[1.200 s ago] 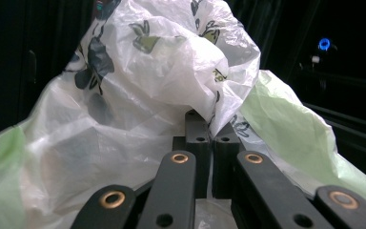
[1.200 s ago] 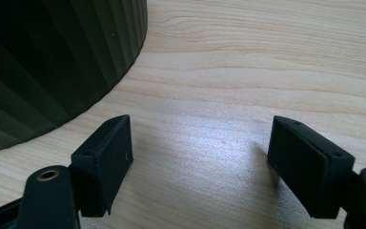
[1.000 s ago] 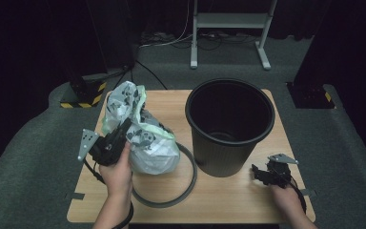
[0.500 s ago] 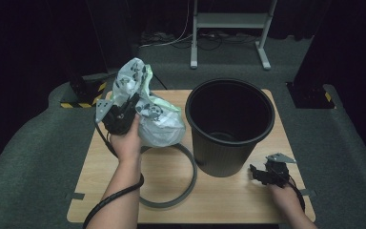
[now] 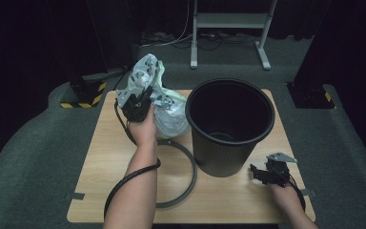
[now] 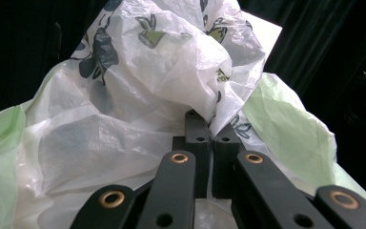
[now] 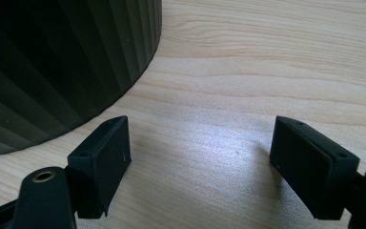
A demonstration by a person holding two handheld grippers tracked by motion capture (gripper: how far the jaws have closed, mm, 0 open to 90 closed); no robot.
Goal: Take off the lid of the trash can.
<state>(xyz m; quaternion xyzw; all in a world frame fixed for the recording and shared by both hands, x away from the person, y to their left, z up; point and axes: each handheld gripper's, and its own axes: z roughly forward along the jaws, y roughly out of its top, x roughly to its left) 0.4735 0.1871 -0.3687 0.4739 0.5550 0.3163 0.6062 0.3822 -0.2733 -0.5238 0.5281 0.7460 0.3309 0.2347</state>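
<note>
Two grippers work over a wooden tabletop (image 5: 100, 157) in the high view: the left gripper (image 5: 134, 102) is clamped on a crumpled plastic bag (image 5: 167, 107) near the far left corner, the bag bulging just left of a black bin (image 5: 228, 129) that stands upright toward the far right. A grey ring (image 5: 183, 171) lies flat by the bin's base, under the left forearm. The right gripper (image 5: 267, 172) rests near the front right corner, close to the bin. In the left gripper view, the jaws are pressed together on a fold of the white, leaf-printed bag (image 6: 138, 95). In the right gripper view, the right gripper (image 7: 200, 162) has its jaws spread wide over bare wood (image 7: 267, 71), nothing between them, with the bin's ribbed wall (image 7: 52, 62) at the upper left.
</note>
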